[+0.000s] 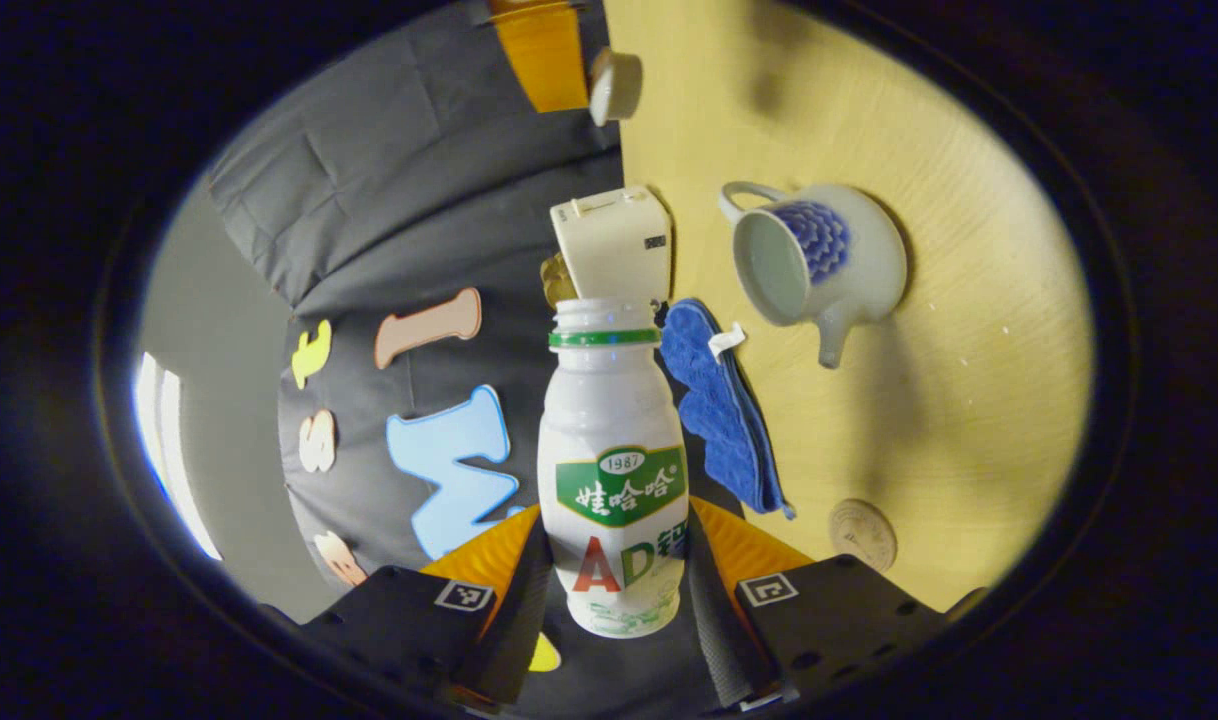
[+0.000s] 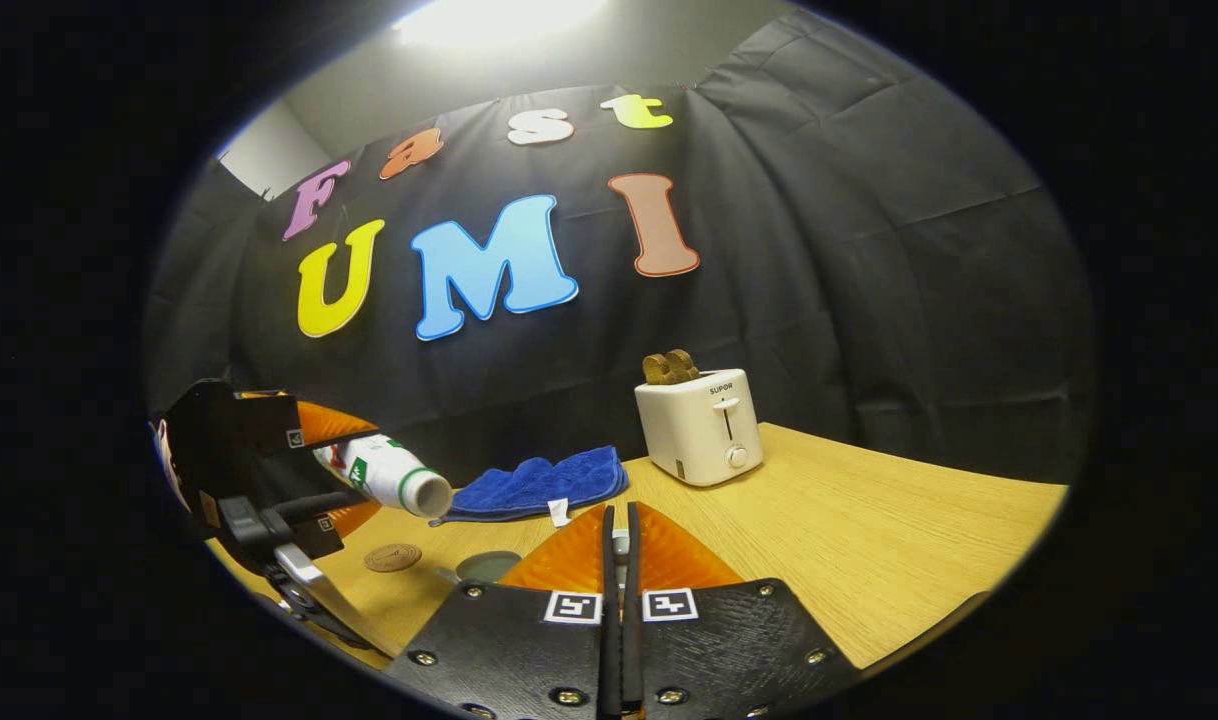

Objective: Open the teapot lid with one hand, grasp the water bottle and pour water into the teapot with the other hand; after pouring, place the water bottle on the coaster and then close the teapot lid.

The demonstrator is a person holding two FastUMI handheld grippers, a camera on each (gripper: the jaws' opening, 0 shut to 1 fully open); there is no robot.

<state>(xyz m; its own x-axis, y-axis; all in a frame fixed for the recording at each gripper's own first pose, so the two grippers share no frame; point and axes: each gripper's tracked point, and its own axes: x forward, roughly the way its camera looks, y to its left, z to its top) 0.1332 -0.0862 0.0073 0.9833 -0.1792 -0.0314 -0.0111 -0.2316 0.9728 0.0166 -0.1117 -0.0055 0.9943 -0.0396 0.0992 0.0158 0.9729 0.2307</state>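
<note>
Wooden table (image 2: 869,540): a pale yellow top that carries every resting object; in the left gripper view it appears turned on its side (image 1: 969,420).

Toaster (image 2: 702,425): cream, upright near the table's back edge, with browned bread (image 2: 669,367) standing out of its slots. In the left gripper view it lies just beyond the bottle's mouth (image 1: 614,245).

Teapot (image 1: 819,265): pale ceramic with a blue floral patch, a loop handle and a short spout; its mouth is uncovered and the interior is visible. In the right gripper view its rim shows just past that gripper's fingers (image 2: 487,566).

Blue cloth (image 2: 539,485): folded, with a white tag, lying on the table between the toaster and the teapot (image 1: 714,410).

Water bottle (image 1: 614,470): white, green-labelled, uncapped, clamped at its lower body between both fingers of the left gripper (image 1: 614,590). In the right gripper view it is tipped nearly horizontal (image 2: 394,475), held above the table with its open mouth toward the teapot; the left gripper (image 2: 309,480) appears at the left edge.

Coaster (image 1: 862,533): a small round brown disc, flat on the table, apart from the teapot (image 2: 392,557).

Teapot lid (image 1: 614,87): pale, held aloft at the top of the left gripper view. The right gripper (image 2: 619,560) has its jaws almost together, with a small pale piece pinched between the fingers.
</note>
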